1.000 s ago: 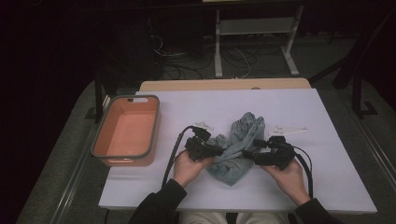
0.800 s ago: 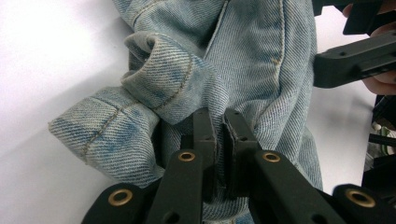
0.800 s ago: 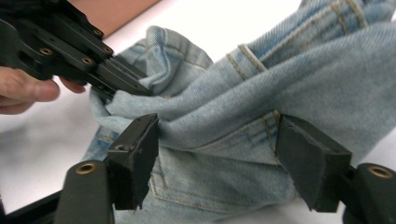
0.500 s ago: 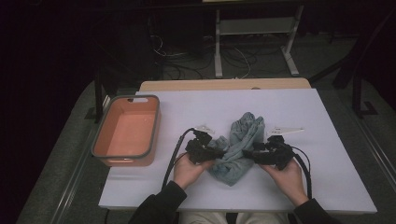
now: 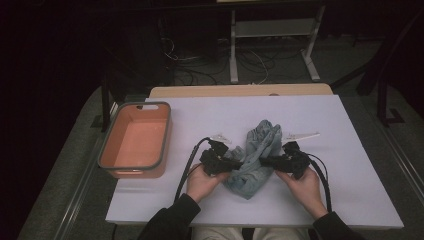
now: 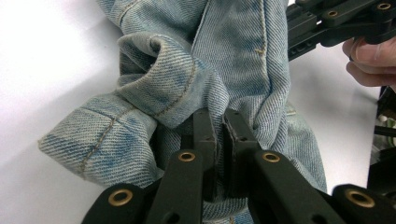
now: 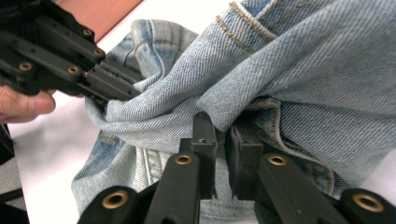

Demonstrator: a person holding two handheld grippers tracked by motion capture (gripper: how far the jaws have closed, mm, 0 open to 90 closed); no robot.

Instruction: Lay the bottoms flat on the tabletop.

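Denim garment [image 5: 256, 156] mid-table, left gripper [image 5: 235, 163] and right gripper [image 5: 264, 161] pinching its folds (bare tabletop [image 5: 345, 140] around)

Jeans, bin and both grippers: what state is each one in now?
Jeans: crumpled in a heap on the table, pinched from both sides.
Bin: upright, open, nothing inside.
Left gripper: shut on jeans.
Right gripper: shut on jeans.
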